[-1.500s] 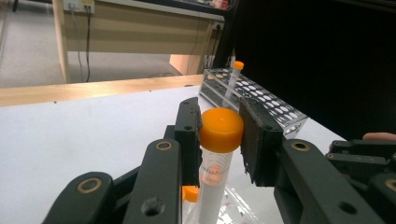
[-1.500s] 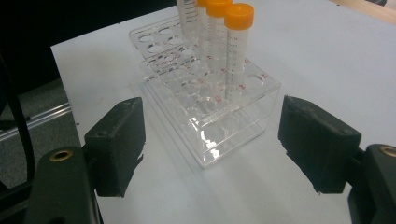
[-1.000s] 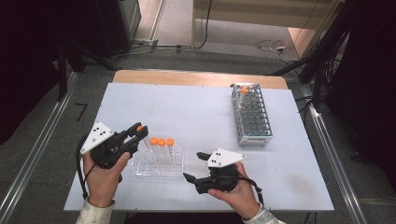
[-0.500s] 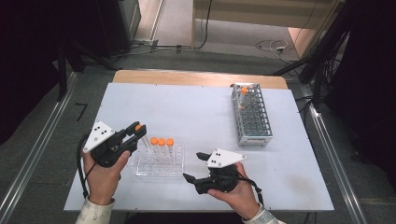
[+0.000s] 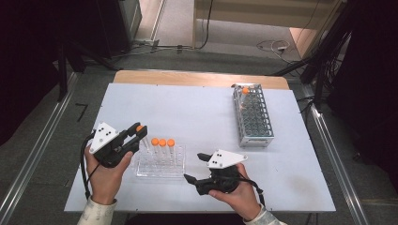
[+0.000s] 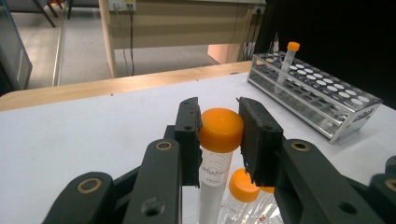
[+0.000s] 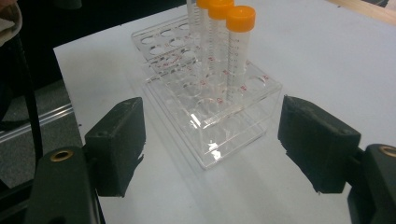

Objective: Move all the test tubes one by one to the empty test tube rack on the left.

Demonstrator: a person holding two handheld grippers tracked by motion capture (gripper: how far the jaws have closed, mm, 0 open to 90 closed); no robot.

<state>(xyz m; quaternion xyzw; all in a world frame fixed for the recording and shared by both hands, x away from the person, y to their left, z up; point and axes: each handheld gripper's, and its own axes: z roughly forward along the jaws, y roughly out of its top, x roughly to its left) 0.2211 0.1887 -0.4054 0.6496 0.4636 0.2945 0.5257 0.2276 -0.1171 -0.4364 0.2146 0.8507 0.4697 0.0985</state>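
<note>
My left gripper (image 5: 139, 129) is shut on the orange cap of a clear tube (image 6: 221, 129), held upright at the left end of the clear plastic rack (image 5: 159, 171). That cap sits higher than the three orange-capped tubes (image 5: 162, 142) standing in the rack's back row; its lower end is hidden. In the left gripper view both pads (image 6: 189, 135) press the cap's sides. My right gripper (image 5: 195, 168) rests low by the rack's right front corner, open and holding nothing. In the right gripper view the rack (image 7: 233, 135) lies ahead between the wide jaws, with a tube (image 7: 239, 44) nearest.
A metal wire rack (image 5: 256, 117) stands at the back right of the white table (image 5: 197, 112) with one orange-capped tube (image 5: 245, 91) at its far end. It also appears in the left gripper view as the metal rack (image 6: 327, 107). A wooden strip edges the table's far side.
</note>
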